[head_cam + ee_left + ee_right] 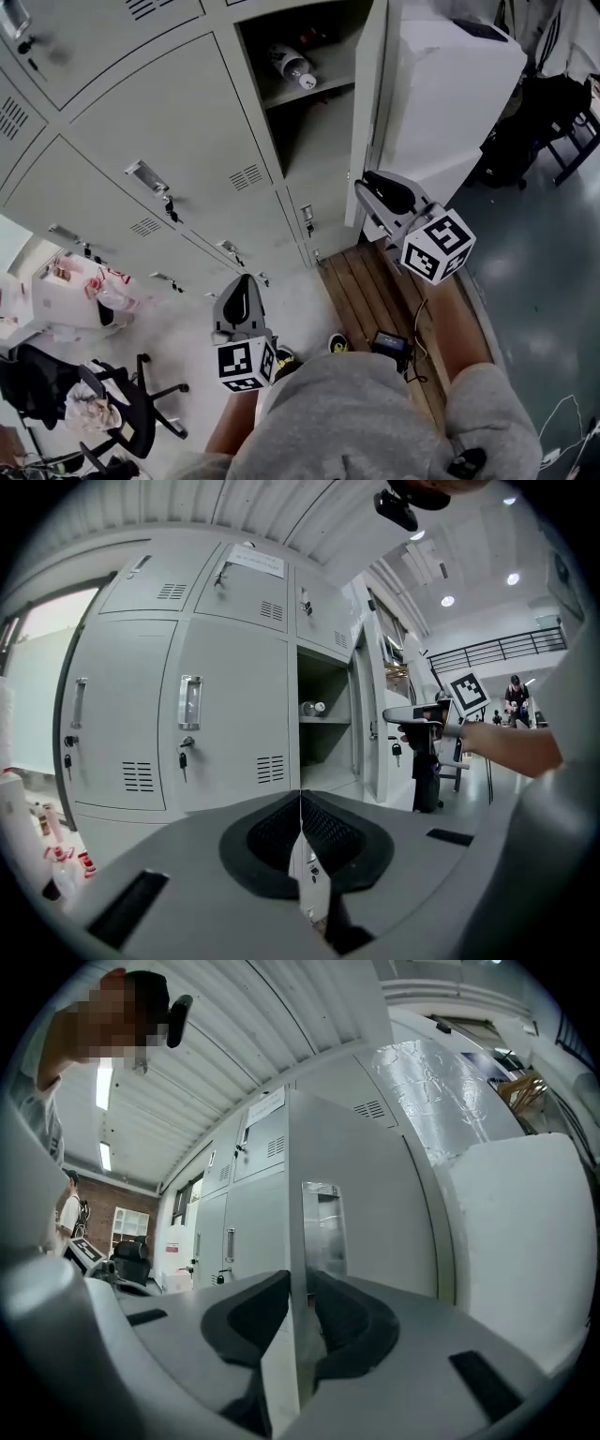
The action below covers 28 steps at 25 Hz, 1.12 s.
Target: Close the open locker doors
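Grey steel locker door [366, 122] stands wide open, its free edge pinched between the right gripper's [367, 190] jaws. Left gripper [246, 281] hangs low, jaws pressed together, empty. My worry: that thin edge slips out mid-swing, or the door slams and bounces back open.

black office chair [129, 401], wooden pallet [371, 292]

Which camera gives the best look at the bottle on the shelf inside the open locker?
The head view: the bottle lies on its side on the locker shelf, unobstructed. The left gripper view shows the bottle too, but small and far off. The right gripper view shows none of it; the open door blocks it.
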Each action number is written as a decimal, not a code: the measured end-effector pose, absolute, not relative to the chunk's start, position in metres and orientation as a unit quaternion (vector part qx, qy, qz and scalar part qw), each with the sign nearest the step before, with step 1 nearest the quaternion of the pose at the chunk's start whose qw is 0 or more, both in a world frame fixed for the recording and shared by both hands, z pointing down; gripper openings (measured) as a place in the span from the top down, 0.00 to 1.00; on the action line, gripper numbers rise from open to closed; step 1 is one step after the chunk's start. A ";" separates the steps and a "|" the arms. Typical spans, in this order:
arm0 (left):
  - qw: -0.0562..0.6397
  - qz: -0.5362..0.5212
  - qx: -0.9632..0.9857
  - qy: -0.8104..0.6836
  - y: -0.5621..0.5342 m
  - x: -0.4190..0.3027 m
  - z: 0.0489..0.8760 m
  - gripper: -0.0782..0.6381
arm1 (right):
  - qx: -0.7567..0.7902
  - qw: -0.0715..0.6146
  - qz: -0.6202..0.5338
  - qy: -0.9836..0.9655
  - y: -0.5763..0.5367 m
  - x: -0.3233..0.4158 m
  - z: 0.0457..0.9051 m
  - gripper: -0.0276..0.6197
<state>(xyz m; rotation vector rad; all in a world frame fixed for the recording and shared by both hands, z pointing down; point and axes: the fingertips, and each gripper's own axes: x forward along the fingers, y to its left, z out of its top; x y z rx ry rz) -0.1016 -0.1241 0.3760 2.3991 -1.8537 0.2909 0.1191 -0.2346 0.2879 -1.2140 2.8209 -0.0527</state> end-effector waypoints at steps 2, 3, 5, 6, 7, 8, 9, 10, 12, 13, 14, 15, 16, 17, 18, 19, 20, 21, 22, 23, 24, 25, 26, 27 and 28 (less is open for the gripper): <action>0.050 0.098 0.786 -0.609 -0.125 -0.111 0.375 0.88 | -0.401 0.035 -0.018 0.915 -0.237 0.112 0.288 0.80; 0.050 0.099 0.785 -0.609 -0.125 -0.116 0.375 0.88 | -0.404 0.035 -0.019 0.914 -0.238 0.108 0.288 0.80; 0.050 0.100 0.785 -0.610 -0.129 -0.126 0.373 0.88 | -0.408 0.036 -0.019 0.912 -0.243 0.101 0.288 0.80; 0.049 0.100 0.784 -0.610 -0.131 -0.131 0.372 0.88 | -0.411 0.036 -0.019 0.911 -0.245 0.097 0.287 0.80; 0.049 0.099 0.785 -0.610 -0.133 -0.135 0.371 0.88 | -0.413 0.036 -0.019 0.910 -0.248 0.094 0.287 0.81; 0.049 0.099 0.785 -0.609 -0.135 -0.138 0.370 0.88 | -0.416 0.035 -0.020 0.909 -0.250 0.090 0.287 0.81; 0.049 0.098 0.786 -0.609 -0.137 -0.142 0.370 0.88 | -0.418 0.034 -0.020 0.908 -0.252 0.087 0.287 0.81; 0.049 0.097 0.786 -0.608 -0.140 -0.145 0.370 0.88 | -0.420 0.033 -0.020 0.907 -0.255 0.083 0.286 0.81; 0.050 0.096 0.787 -0.607 -0.143 -0.153 0.370 0.88 | -0.424 0.030 -0.021 0.905 -0.260 0.075 0.286 0.81; 0.051 0.096 0.787 -0.607 -0.144 -0.156 0.370 0.88 | -0.426 0.030 -0.022 0.904 -0.261 0.072 0.287 0.81; 0.052 0.096 0.788 -0.606 -0.145 -0.159 0.371 0.88 | -0.428 0.030 -0.024 0.903 -0.263 0.068 0.287 0.81; 0.053 0.096 0.788 -0.605 -0.146 -0.162 0.371 0.88 | -0.429 0.029 -0.025 0.902 -0.266 0.065 0.287 0.81; 0.053 0.094 0.789 -0.605 -0.148 -0.165 0.371 0.88 | -0.431 0.028 -0.024 0.901 -0.268 0.062 0.286 0.81; 0.054 0.093 0.789 -0.605 -0.150 -0.168 0.371 0.88 | -0.433 0.027 -0.022 0.901 -0.272 0.058 0.285 0.81; 0.054 0.093 0.788 -0.606 -0.152 -0.172 0.372 0.88 | -0.435 0.025 -0.020 0.900 -0.275 0.054 0.285 0.81; 0.054 0.093 0.787 -0.607 -0.154 -0.175 0.373 0.88 | -0.436 0.024 -0.018 0.899 -0.278 0.050 0.284 0.82; 0.055 0.093 0.787 -0.608 -0.155 -0.179 0.374 0.88 | -0.438 0.025 -0.017 0.898 -0.281 0.047 0.284 0.82; 0.057 0.095 0.786 -0.609 -0.156 -0.182 0.376 0.88 | -0.440 0.025 -0.018 0.898 -0.283 0.044 0.285 0.82; 0.059 0.096 0.785 -0.609 -0.157 -0.185 0.377 0.88 | -0.442 0.026 -0.020 0.896 -0.285 0.042 0.286 0.82; 0.060 0.097 0.785 -0.609 -0.157 -0.188 0.378 0.88 | -0.444 0.026 -0.023 0.895 -0.287 0.039 0.287 0.82; 0.061 0.097 0.784 -0.610 -0.158 -0.191 0.378 0.88 | -0.446 0.026 -0.025 0.894 -0.290 0.037 0.287 0.82; 0.061 0.096 0.784 -0.611 -0.160 -0.195 0.378 0.88 | -0.447 0.026 -0.027 0.894 -0.293 0.034 0.288 0.82; 0.061 0.095 0.783 -0.612 -0.162 -0.198 0.377 0.88 | -0.446 0.027 -0.029 0.894 -0.296 0.030 0.288 0.82; 0.060 0.094 0.781 -0.614 -0.164 -0.202 0.376 0.88 | -0.445 0.028 -0.030 0.895 -0.300 0.027 0.287 0.83; 0.060 0.094 0.780 -0.616 -0.166 -0.205 0.376 0.88 | -0.442 0.029 -0.031 0.896 -0.303 0.023 0.287 0.84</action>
